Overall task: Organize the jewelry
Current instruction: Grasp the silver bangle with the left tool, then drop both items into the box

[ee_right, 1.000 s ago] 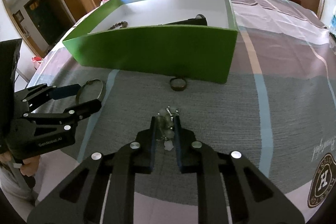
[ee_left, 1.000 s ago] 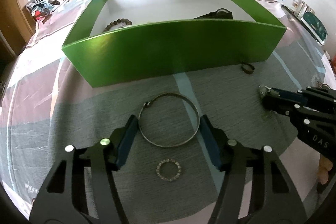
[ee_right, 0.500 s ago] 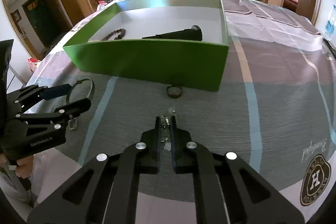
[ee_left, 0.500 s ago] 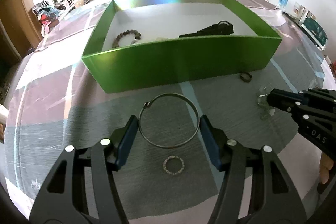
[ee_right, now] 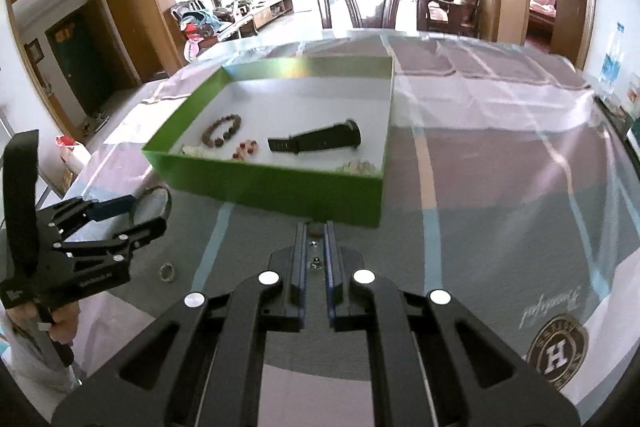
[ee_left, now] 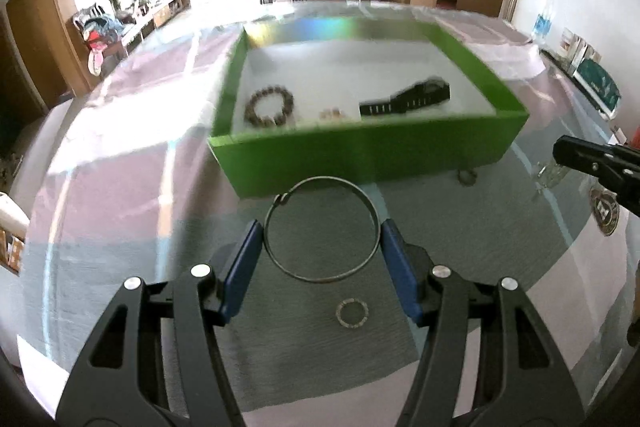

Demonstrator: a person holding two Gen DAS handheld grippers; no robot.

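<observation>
Left wrist view: left claw (ee_left: 322, 247) is closed on wire bangle (ee_left: 322, 229), raised above the counter (ee_left: 120, 187).
Right wrist view: right claw (ee_right: 316, 251) is pinched narrowly on small trinket (ee_right: 315, 262).
Green box (ee_right: 280, 189): watch (ee_right: 316, 141) is lying inside.

From my left wrist camera the green box (ee_left: 368, 151) is motion-blurred, and my right gripper (ee_left: 560, 153) is cut off by the picture's right edge. Between its fingers a small trinket (ee_right: 315, 261) is too tiny to identify.

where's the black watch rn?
Left wrist view: the black watch lies inside the green box, right half, right of the bead bracelet.
</observation>
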